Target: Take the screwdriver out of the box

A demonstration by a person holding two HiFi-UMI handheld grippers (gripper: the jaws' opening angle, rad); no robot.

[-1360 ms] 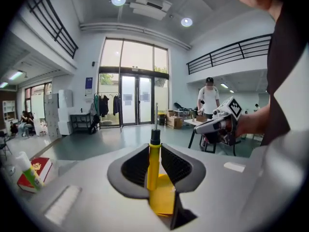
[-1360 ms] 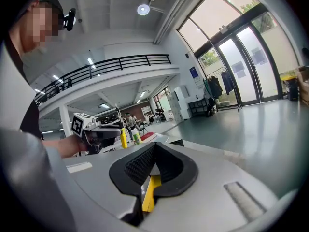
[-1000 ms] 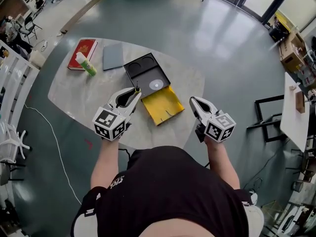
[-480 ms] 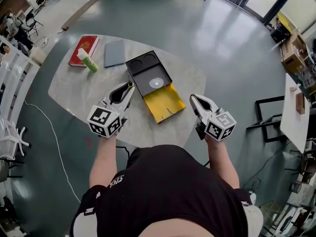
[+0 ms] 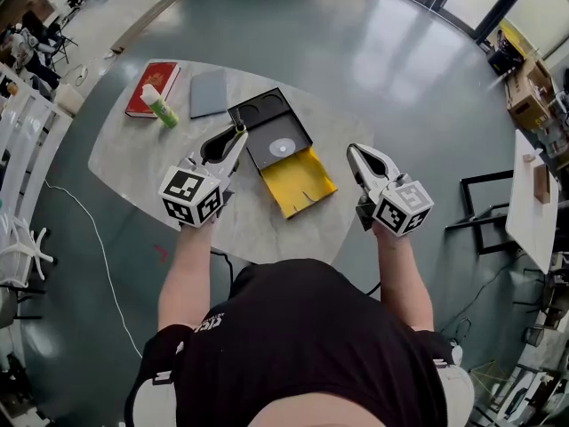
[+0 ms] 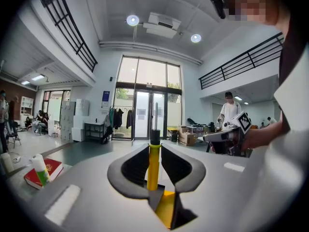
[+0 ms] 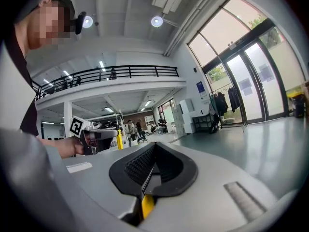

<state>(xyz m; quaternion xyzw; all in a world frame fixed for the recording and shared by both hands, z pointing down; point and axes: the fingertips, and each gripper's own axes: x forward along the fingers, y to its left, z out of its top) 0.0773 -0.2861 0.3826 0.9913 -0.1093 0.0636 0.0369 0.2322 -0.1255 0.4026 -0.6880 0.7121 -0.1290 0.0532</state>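
I hold both grippers near level. The left gripper (image 5: 236, 140) grasps the screwdriver (image 6: 153, 166) upright by its yellow handle. The open box (image 5: 267, 124) lies just ahead, below it. The right gripper (image 7: 153, 146) is clenched and empty. The handle between the pads is clear only in the left gripper view.

Yellow-handled screwdriver (image 6: 153, 162) stands upright in the left claw (image 6: 154, 148), near the open black box (image 5: 267, 124).

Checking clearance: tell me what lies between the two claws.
In the head view, the open black-and-yellow box lies between the left claw, gripping the screwdriver, and the right claw.
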